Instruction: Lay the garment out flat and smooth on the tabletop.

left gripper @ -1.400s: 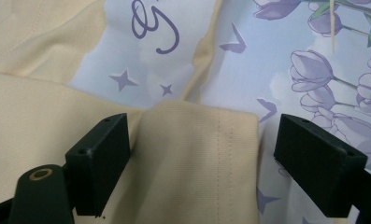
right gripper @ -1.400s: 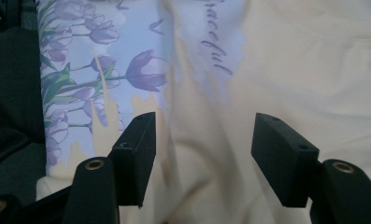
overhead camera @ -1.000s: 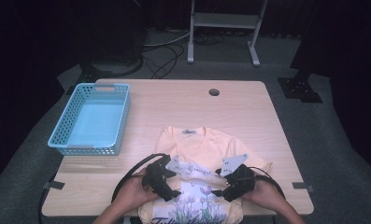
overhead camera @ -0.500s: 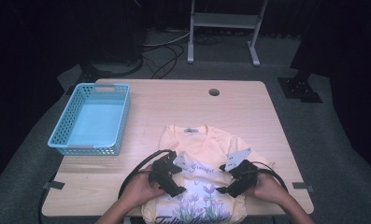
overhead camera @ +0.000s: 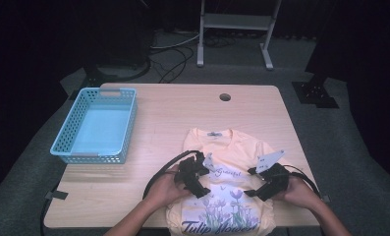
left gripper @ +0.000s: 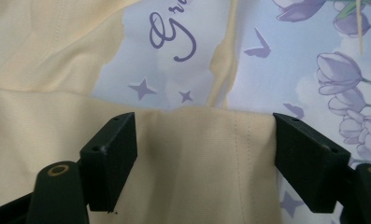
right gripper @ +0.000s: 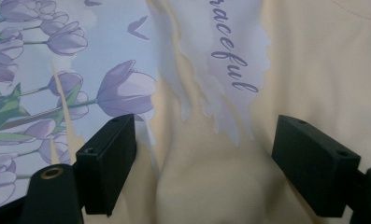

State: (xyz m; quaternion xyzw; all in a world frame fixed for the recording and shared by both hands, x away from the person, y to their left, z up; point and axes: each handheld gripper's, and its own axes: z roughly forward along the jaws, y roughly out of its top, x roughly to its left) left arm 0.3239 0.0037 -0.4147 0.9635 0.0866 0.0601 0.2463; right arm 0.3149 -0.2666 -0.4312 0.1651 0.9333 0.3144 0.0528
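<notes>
A pale yellow T-shirt (overhead camera: 232, 147) with a purple tulip print lies flat at the table's near right, its hem toward the person. My left gripper (overhead camera: 201, 189) rests on the shirt's left side, and my right gripper (overhead camera: 251, 191) is on its right side. In the left gripper view the left gripper (left gripper: 204, 140) has a yellow flap of shirt (left gripper: 202, 154) between its wide jaws, which have just been closing; the pads do not pinch it. In the right gripper view the right gripper (right gripper: 204, 144) is open over a soft bump of fabric (right gripper: 211, 186).
A light blue plastic basket (overhead camera: 92, 156), empty, stands at the table's left. A round cable hole (overhead camera: 225, 97) is near the far edge of the wooden table (overhead camera: 182, 113). Behind the table are a metal stand (overhead camera: 234, 22) and cables on the dark floor.
Both hands have shifted to the right and slightly farther up the shirt. The left jaws stand narrower than before.
</notes>
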